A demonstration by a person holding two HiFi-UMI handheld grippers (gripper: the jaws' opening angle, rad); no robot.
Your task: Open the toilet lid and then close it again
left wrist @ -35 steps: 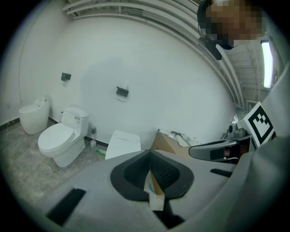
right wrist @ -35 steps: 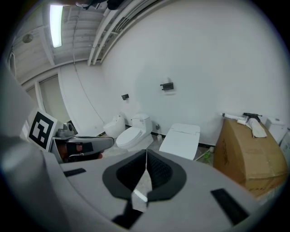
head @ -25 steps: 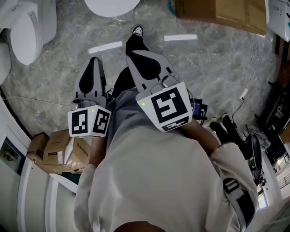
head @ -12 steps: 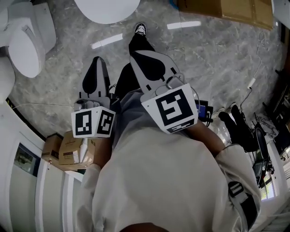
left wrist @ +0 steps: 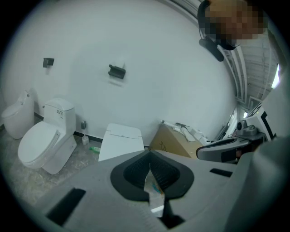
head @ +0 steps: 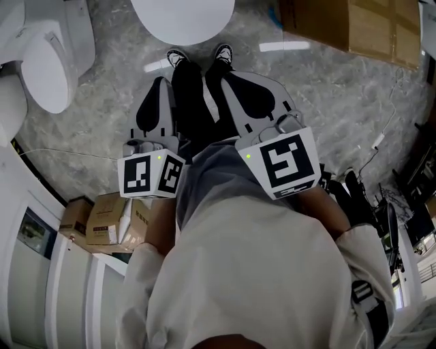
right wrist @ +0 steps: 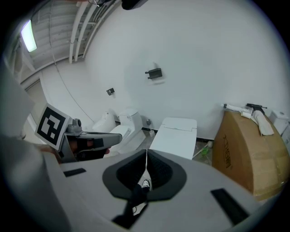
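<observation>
ahead of both claws, clear of their tips, stands the white toilet [head: 182,17], lid [left wrist: 118,147] down; left claw [head: 159,88] and right claw [head: 235,79] are pressed together, holding nothing

Both grippers are held out in front of the body and tipped down. The left gripper [head: 161,83] is seen just left of the legs [head: 197,102]. The right gripper [head: 230,75] is seen just right of the legs. Both pairs of jaws are pressed together, and nothing is held between them.
</observation>
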